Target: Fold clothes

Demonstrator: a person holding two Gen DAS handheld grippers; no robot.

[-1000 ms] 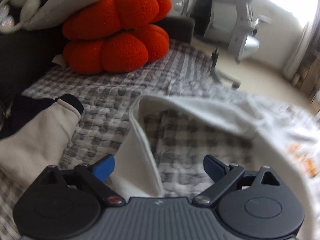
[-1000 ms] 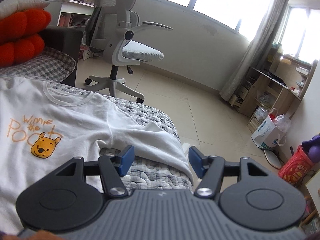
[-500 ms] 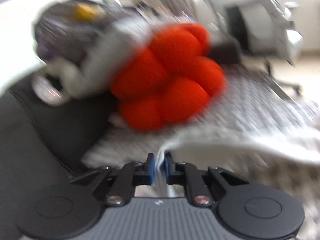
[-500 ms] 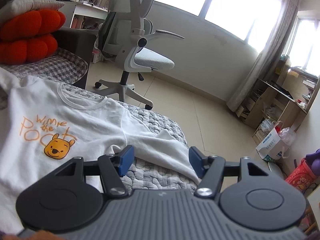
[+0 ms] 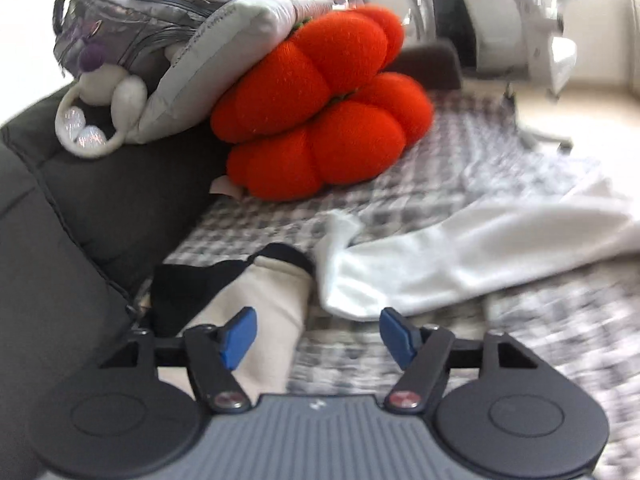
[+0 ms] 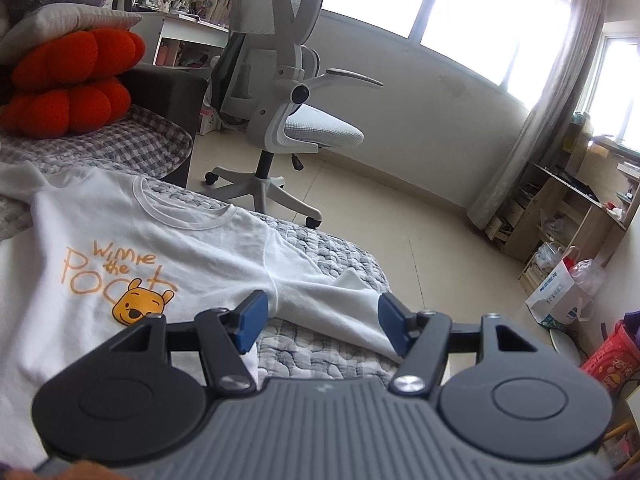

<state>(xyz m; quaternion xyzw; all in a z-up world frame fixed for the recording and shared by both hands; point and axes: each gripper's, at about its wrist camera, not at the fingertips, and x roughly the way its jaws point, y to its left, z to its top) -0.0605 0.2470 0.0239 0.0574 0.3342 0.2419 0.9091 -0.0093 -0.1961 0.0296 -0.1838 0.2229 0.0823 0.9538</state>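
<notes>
The left tongs (image 5: 314, 330) tilt down over the checked sofa cover (image 5: 472, 152), their blue pads parting at this moment with nothing caught between them — only bare cover shows in the gap. The left pad sits in front of a cream garment with black trim (image 5: 264, 292) that lies near the sofa's dark back cushion (image 5: 100, 200); whether it touches the cloth I cannot tell. Just beyond the pads lies one sleeve of the white T-shirt (image 5: 460, 256), crumpled and loose on the cover, free of the tongs. An orange plush cushion (image 5: 320, 120) is stacked against the back of the sofa, farther off. The right tongs (image 6: 318, 324) also point down at a slant, spread partway and holding nothing — the other sleeve of the shirt (image 6: 344, 300) lies under and between the pads, near the front edge of the sofa. The shirt's body, with its orange bear print (image 6: 138, 306), is spread flat, collar toward the far edge, where a white office chair (image 6: 288, 112) stands on the floor.
</notes>
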